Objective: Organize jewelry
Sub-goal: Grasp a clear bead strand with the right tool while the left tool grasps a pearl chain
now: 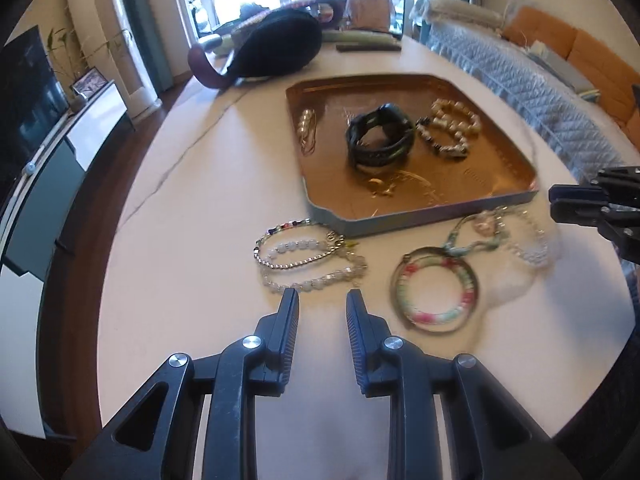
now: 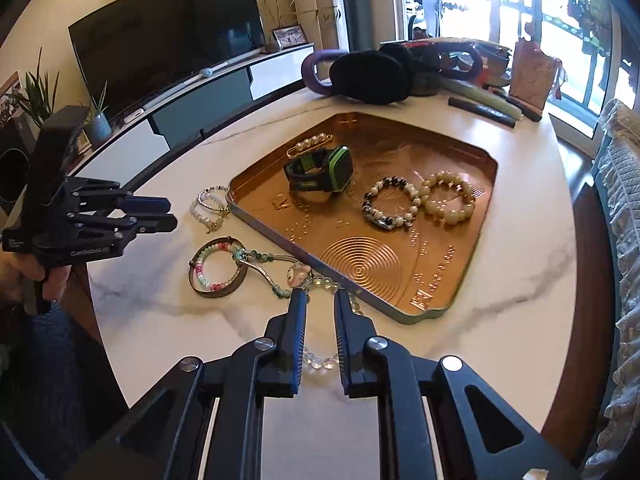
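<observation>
A copper tray [image 1: 420, 216] [image 2: 360, 268] holds a black-and-green watch [image 1: 378, 136] [image 2: 320, 170], two pearl bracelets [image 1: 452, 128] [image 2: 448, 198] and a pearl pin [image 2: 310, 144]. On the white table in front of it lie several white bead bracelets [image 1: 304, 252] [image 2: 208, 206], a bangle with pink and green beads [image 1: 432, 316] [image 2: 200, 276], a green bead string with a pink charm [image 2: 298, 274] and a clear bead bracelet [image 2: 318, 360] [image 1: 532, 248]. My left gripper [image 1: 322, 298] hovers just short of the white bracelets, jaws narrowly apart and empty. My right gripper [image 2: 320, 300] straddles the clear bracelet, with a small gap showing.
A black bag [image 1: 280, 44] [image 2: 368, 76] and other clutter stand at the table's far end. A quilted chair back [image 1: 532, 92] lines the right side. The rounded table edge drops off to the left toward a TV [image 2: 168, 36]. A person's hand [image 2: 24, 276] holds the left tool.
</observation>
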### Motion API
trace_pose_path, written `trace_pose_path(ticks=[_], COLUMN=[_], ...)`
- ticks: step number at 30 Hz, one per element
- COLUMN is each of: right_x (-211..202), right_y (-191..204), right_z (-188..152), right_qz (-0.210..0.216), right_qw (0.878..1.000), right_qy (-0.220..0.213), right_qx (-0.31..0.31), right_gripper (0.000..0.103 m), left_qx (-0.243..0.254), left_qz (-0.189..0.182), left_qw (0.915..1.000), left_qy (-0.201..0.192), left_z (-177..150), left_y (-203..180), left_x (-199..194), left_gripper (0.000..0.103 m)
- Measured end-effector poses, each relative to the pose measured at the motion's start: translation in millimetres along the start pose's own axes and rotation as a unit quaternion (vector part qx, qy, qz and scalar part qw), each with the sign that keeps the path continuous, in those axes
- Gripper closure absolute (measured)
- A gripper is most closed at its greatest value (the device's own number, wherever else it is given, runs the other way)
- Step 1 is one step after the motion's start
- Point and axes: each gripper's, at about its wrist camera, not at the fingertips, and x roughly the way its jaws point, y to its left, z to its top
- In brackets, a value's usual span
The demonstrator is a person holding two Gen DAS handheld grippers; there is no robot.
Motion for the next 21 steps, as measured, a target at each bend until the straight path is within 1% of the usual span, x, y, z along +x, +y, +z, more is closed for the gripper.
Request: trace_pose_path(ticks=[2, 3, 4, 5, 6, 7, 9, 12, 14, 15, 16, 17, 18, 19, 21], right_x=[4, 6, 7, 9, 10, 12, 17, 30, 42, 45, 44, 44, 43, 41, 39], right_y=[4, 5, 7, 9, 11, 13, 18, 21, 19, 18, 19, 20, 20, 20, 14], right_z=[1, 1, 1, 1, 1, 0, -2, -6, -9, -10, -10, -11, -11, -12, -12], right_qz=[0.004, 0.005, 0.009, 0.011, 0.013, 0.015, 0.015, 0.014, 0.007, 0.004, 0.001, -0.001, -0.009, -0.018, -0.002], right_qw=[1.0, 1.0, 1.0, 1.0, 1.0, 0.999, 0.999, 0.998, 0.996, 0.996, 0.996, 0.996, 0.996, 0.995, 0.996], right_qy=[0.003, 0.004, 0.005, 0.006, 0.008, 0.01, 0.02, 0.044, 0.066, 0.071, 0.065, 0.064, 0.064, 0.061, 0.067], right_qx=[-0.007, -0.009, -0.013, -0.016, -0.021, -0.027, -0.038, -0.049, -0.051, -0.052, -0.058, -0.062, -0.066, -0.071, -0.055], right_gripper=[0.086, 0.082, 0.076, 0.072, 0.064, 0.062, 0.062, 0.062, 0.062, 0.06, 0.062, 0.062, 0.068, 0.093, 0.096], left_qx=[0.014, 0.022, 0.025, 0.026, 0.026, 0.027, 0.033, 0.056, 0.067, 0.071, 0.068, 0.063, 0.059, 0.056, 0.04], left_qz=[0.009, 0.019, 0.02, 0.018, 0.016, 0.015, 0.01, 0.006, -0.005, -0.008, -0.025, -0.035, -0.038, -0.045, -0.067], left_qw=[0.9998, 0.9995, 0.9993, 0.9993, 0.9993, 0.9994, 0.9993, 0.9984, 0.9977, 0.9973, 0.997, 0.997, 0.997, 0.9968, 0.9964], left_qy=[0.009, 0.016, 0.02, 0.021, 0.02, 0.017, 0.016, 0.012, 0.014, 0.017, 0.025, 0.029, 0.032, 0.035, 0.033], left_z=[-1, -2, -3, -4, -3, -2, 2, 5, 8, 9, 10, 11, 11, 11, 10], left_y=[-2, -3, -3, -2, 0, 0, 0, -7, -12, -14, -15, -15, -16, -17, -16], left_x=[9, 13, 17, 18, 19, 20, 26, 30, 30, 30, 30, 28, 28, 26, 21], left_gripper=[0.075, 0.068, 0.062, 0.061, 0.061, 0.061, 0.061, 0.061, 0.07, 0.082, 0.097, 0.097, 0.097, 0.097, 0.097])
